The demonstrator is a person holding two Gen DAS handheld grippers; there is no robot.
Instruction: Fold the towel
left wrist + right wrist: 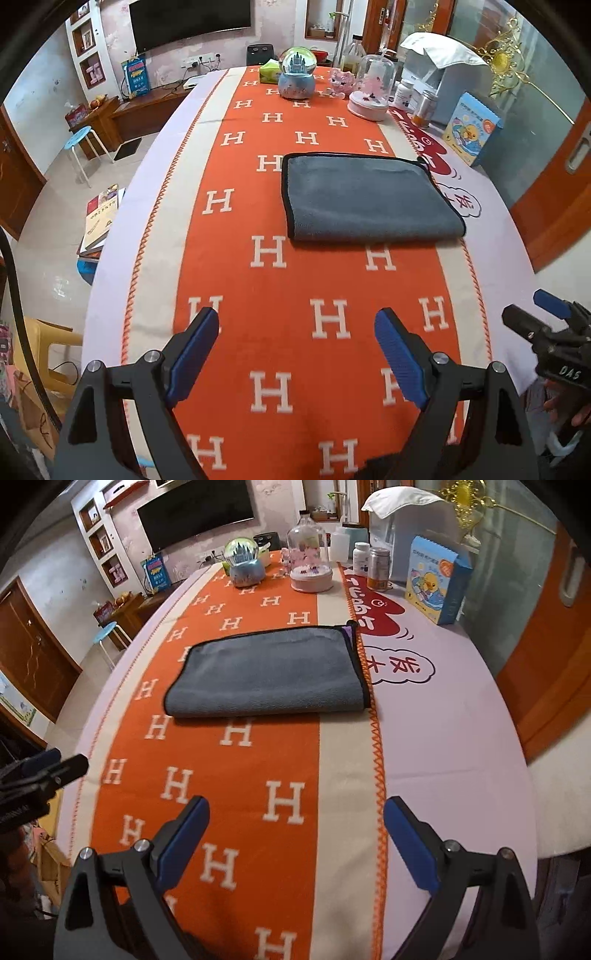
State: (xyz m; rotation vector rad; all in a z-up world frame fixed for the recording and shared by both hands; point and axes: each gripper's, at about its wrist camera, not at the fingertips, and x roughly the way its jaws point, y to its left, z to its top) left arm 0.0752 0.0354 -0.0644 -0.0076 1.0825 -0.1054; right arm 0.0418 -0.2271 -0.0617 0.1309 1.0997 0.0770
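Note:
A grey towel [365, 197] with black trim lies folded flat on the orange H-patterned table runner [295, 280]; it also shows in the right wrist view [269, 674]. My left gripper [297, 325] is open and empty, held above the runner well short of the towel's near folded edge. My right gripper [295, 814] is open and empty, also short of the towel and over the runner's right border. The right gripper shows at the far right of the left wrist view [532, 314]; the left gripper shows at the left edge of the right wrist view [51, 766].
At the far end of the table stand a snow globe [297, 74], a glass dome on a pink base [373, 88], bottles [404, 94], a blue carton [471, 127] and a tissue box [269, 72]. A blue stool [79, 138] and books [101, 218] are left of the table.

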